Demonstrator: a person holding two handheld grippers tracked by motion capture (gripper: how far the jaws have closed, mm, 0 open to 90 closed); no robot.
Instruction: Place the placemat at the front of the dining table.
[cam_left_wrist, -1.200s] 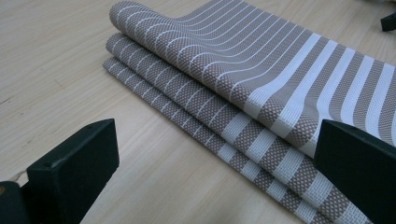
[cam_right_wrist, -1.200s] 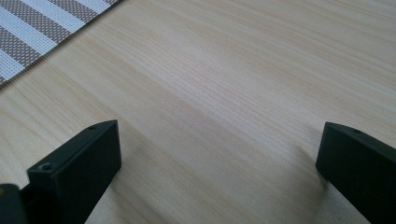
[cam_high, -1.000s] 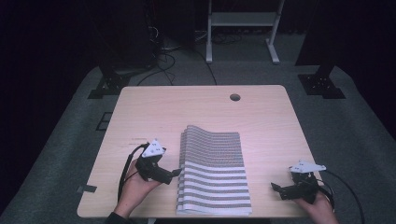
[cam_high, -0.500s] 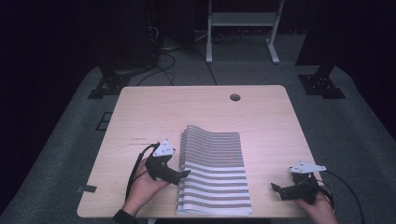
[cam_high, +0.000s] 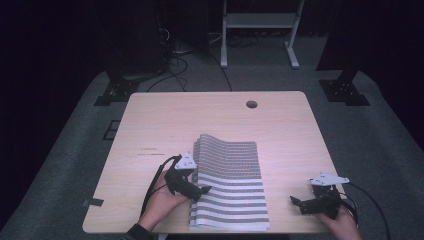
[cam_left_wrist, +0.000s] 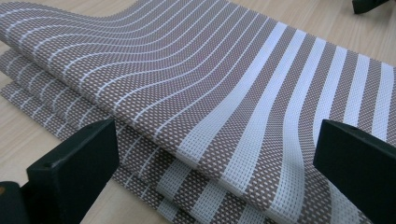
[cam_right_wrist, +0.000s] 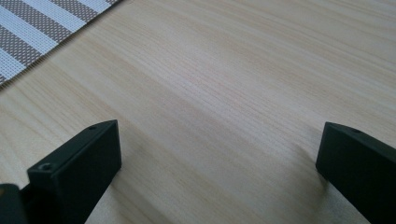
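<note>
Pale wood grain covers the table, which stands on grey carpet in a dark room. Nearest the person, at the right, the right gripper sits low over bare wood with its 2 jaws spread wide and nothing between them; in the right gripper view a corner of the striped mat lies off to its far left, well apart. At the near left, the left gripper reaches onto the left edge of the striped mat, its jaws wide apart on either side of the folded edge. The mat seems to lie in about 3 layers, the top one humped. Farther off, a round cable hole sits near the table's far edge.
</note>
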